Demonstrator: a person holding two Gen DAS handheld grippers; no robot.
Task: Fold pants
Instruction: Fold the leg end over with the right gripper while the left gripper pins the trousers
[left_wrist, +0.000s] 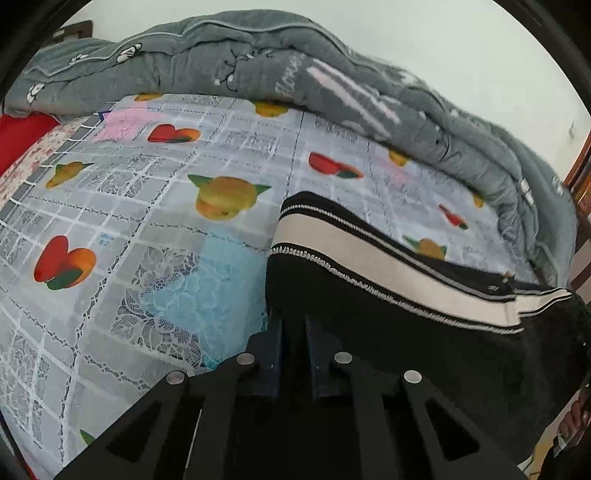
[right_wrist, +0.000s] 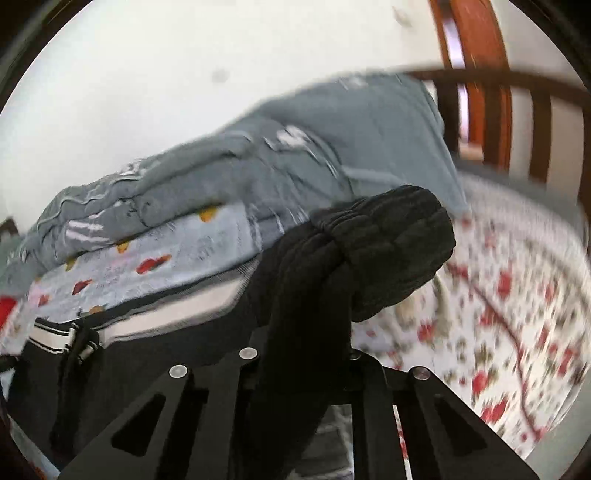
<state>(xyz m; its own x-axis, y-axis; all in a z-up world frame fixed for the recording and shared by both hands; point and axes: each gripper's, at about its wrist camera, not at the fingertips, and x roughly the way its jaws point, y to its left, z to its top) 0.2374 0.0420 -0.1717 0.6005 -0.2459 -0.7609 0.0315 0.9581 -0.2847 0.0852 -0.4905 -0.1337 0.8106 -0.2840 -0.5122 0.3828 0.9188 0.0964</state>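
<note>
Black pants (left_wrist: 406, 325) with a white side stripe edged in black lie on the fruit-print bed sheet (left_wrist: 147, 229). In the left wrist view my left gripper (left_wrist: 293, 325) is shut on the near edge of the pants, the fingertips hidden under the cloth. In the right wrist view my right gripper (right_wrist: 306, 332) is shut on the pants (right_wrist: 177, 347) near the bunched black waistband (right_wrist: 388, 251), which is lifted above the bed. The striped leg trails off to the left.
A rumpled grey quilt (left_wrist: 258, 62) is piled along the far side of the bed against the white wall. A floral sheet (right_wrist: 498, 314) covers the bed to the right. A dark wooden bed rail (right_wrist: 498, 122) stands at the far right.
</note>
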